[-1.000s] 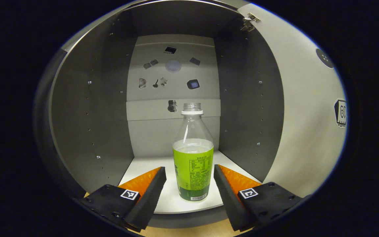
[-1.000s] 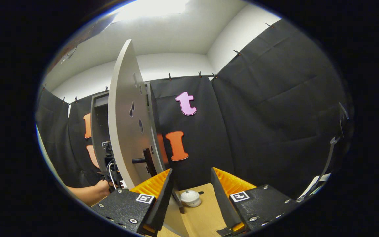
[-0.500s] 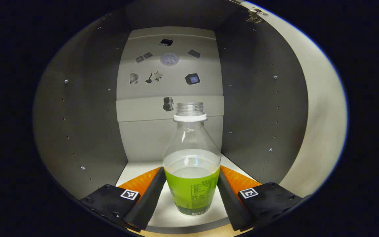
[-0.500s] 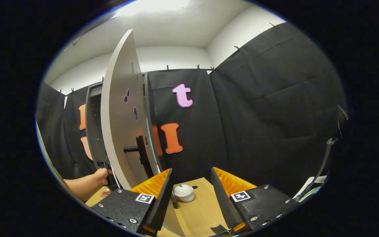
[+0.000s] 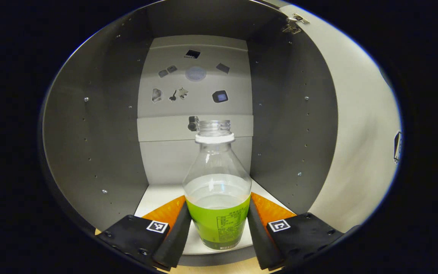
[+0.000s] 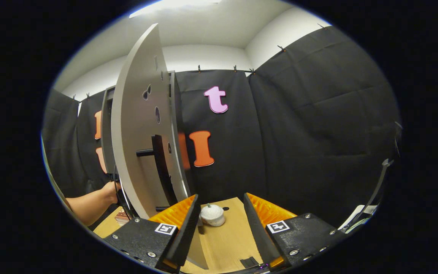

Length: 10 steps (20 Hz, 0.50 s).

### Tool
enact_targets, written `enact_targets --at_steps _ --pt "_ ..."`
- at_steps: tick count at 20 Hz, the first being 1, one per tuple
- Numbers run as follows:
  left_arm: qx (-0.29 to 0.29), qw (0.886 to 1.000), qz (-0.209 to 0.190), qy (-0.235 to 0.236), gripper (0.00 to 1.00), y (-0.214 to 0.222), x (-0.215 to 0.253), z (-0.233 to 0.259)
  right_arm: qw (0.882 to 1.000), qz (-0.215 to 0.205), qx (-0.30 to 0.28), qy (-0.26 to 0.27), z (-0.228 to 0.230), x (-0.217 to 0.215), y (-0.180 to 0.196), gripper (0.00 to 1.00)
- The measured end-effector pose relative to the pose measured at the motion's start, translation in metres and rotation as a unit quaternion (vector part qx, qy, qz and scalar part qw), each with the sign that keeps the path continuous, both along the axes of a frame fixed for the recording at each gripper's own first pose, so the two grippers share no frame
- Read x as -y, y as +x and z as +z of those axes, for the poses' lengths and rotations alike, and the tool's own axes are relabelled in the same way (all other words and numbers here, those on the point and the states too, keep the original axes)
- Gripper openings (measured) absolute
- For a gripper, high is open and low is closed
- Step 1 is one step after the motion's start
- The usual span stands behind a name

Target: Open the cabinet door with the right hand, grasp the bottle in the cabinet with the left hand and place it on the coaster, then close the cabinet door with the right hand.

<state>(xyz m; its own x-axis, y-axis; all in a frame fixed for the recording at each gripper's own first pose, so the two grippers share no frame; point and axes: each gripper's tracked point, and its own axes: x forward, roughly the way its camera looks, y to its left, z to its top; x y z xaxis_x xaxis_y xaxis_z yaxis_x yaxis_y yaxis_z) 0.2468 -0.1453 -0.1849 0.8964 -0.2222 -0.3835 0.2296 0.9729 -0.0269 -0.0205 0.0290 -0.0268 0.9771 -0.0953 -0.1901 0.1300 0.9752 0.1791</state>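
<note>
While the left gripper (image 5: 216,224) is reaching into the grey open-fronted cabinet (image 5: 101,125), its two fingers are pressing against opposite sides of the clear plastic bottle with a green label band (image 5: 217,198), clamping it low on the label. The bottle is standing upright and uncapped on the cabinet's white floor panel (image 5: 158,196), close to the front edge; its base is partly masked by the fingers, so contact with the floor cannot be confirmed. Small dark stickers (image 5: 190,82) are showing on the rear panel, too small to identify. The pale cabinet door (image 5: 359,125) is standing open at the right of the left gripper view, its far edge cut off.

In the right gripper view, the right gripper (image 6: 219,224) is hovering with its fingers apart, gripping nothing, above the light wooden tabletop (image 6: 230,239). A small white rounded object (image 6: 212,215) is sitting on the tabletop between the fingers, farther off; its identity is unclear. The open door (image 6: 135,137) with its dark bar handle (image 6: 160,167) is standing at left, hiding most of the cabinet. A person's forearm (image 6: 89,199) is reaching behind the door.
</note>
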Motion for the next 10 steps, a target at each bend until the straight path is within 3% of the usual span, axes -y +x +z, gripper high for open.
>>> enact_targets --at_steps 5,10 --pt "0.021 0.999 0.016 0.025 0.80 -0.042 -0.019 0.028 0.999 0.037 0.003 0.032 -0.005 0.005 -0.002 0.71" --pt "0.025 0.997 0.060 0.032 0.80 -0.097 -0.056 0.040 0.996 0.074 -0.001 0.051 -0.011 0.011 -0.002 0.71"
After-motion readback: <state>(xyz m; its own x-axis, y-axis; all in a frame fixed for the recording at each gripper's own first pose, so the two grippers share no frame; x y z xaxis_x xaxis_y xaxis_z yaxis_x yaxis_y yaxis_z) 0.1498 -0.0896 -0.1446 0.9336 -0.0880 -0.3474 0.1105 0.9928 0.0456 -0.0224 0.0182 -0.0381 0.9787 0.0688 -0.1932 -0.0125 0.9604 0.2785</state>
